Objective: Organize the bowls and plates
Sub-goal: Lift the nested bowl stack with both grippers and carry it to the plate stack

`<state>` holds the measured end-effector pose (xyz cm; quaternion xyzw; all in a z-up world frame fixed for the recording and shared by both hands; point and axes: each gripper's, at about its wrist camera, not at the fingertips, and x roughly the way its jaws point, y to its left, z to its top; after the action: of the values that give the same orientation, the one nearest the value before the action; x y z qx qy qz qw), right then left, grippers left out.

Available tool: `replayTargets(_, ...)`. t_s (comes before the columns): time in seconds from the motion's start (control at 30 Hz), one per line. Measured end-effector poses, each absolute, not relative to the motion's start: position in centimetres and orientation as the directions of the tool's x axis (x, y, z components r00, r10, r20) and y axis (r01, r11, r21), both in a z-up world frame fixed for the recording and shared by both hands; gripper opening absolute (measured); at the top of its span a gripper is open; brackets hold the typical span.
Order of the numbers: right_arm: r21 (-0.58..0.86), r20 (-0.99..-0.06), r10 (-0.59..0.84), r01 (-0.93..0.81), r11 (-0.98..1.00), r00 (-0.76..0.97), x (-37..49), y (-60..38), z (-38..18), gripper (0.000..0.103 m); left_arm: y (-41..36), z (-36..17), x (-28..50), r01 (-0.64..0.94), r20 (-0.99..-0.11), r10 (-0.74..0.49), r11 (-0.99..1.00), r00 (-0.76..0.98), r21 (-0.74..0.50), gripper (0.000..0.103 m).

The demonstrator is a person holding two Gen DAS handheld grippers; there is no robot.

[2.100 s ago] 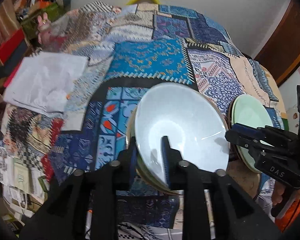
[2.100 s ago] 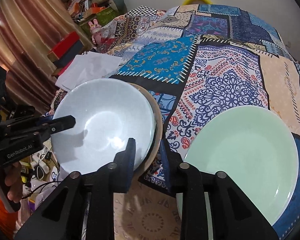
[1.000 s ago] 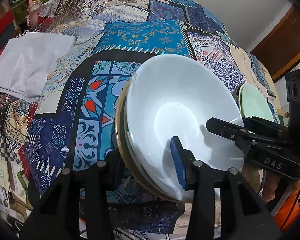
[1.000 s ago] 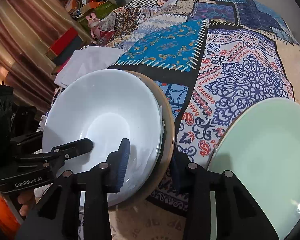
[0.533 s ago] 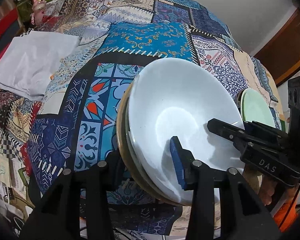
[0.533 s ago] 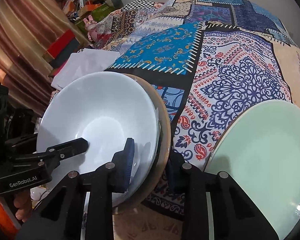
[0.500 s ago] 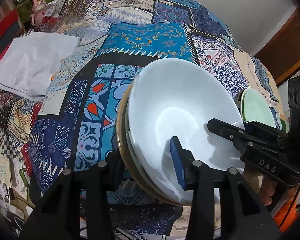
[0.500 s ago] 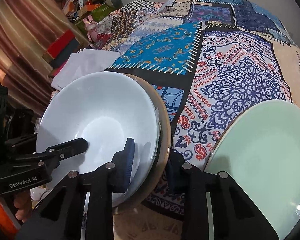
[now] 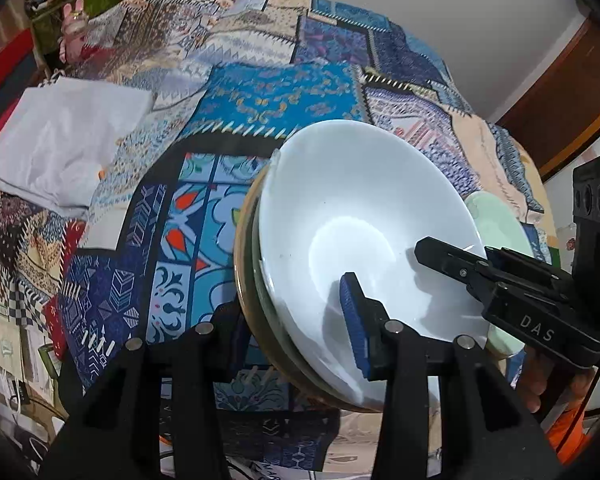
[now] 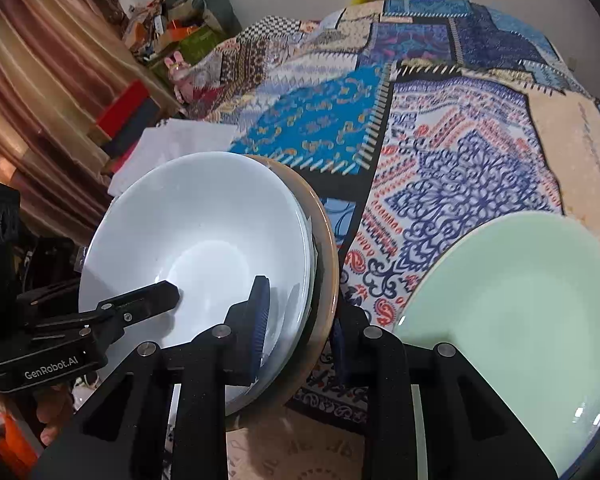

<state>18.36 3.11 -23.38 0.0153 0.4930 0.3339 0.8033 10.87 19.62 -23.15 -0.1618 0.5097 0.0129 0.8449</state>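
A stack of bowls, white bowl [image 9: 364,216] on top and a tan-rimmed one [image 9: 244,280] beneath, is held tilted above the patchwork cloth. My left gripper [image 9: 296,320] is shut on the stack's near-left rim. My right gripper [image 10: 300,320] is shut on its right rim, with one finger [image 10: 256,316] inside the white bowl [image 10: 196,240]. The right gripper also shows in the left wrist view [image 9: 500,280], and the left gripper in the right wrist view [image 10: 100,312]. A pale green plate [image 10: 512,320] lies on the cloth to the right; it also shows in the left wrist view [image 9: 496,220].
A patchwork cloth [image 9: 268,92] covers the surface. A folded white cloth [image 9: 56,144] lies at the left. Boxes and clutter [image 10: 168,36] stand at the far left by a curtain [image 10: 40,60]. A brown door [image 9: 560,92] is at the right.
Both grippers went from nearly closed beside the stack to gripping its rims. The stack has since risen and tilted, and the views have shifted a little.
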Motion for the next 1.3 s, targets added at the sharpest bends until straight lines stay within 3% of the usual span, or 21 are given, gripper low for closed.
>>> replayTargets(0.73, 0.345, -0.719, 0.531, -0.432, 0.833, 0.449, 19.0, -5.0, -18.2, 0.025, 12.0, -16.9, 14.1, -0.019, -0.81, -0.181, 0.973, 0.558, -0.231, 0.042)
replayTargets(1.3, 0.337, -0.72, 0.469, -0.333, 0.881, 0.511, 18.5, -12.4, -17.8, 0.025, 4.6, -17.1, 16.1, 0.095, -0.813, -0.261, 0.964, 0.52, -0.248, 0.042)
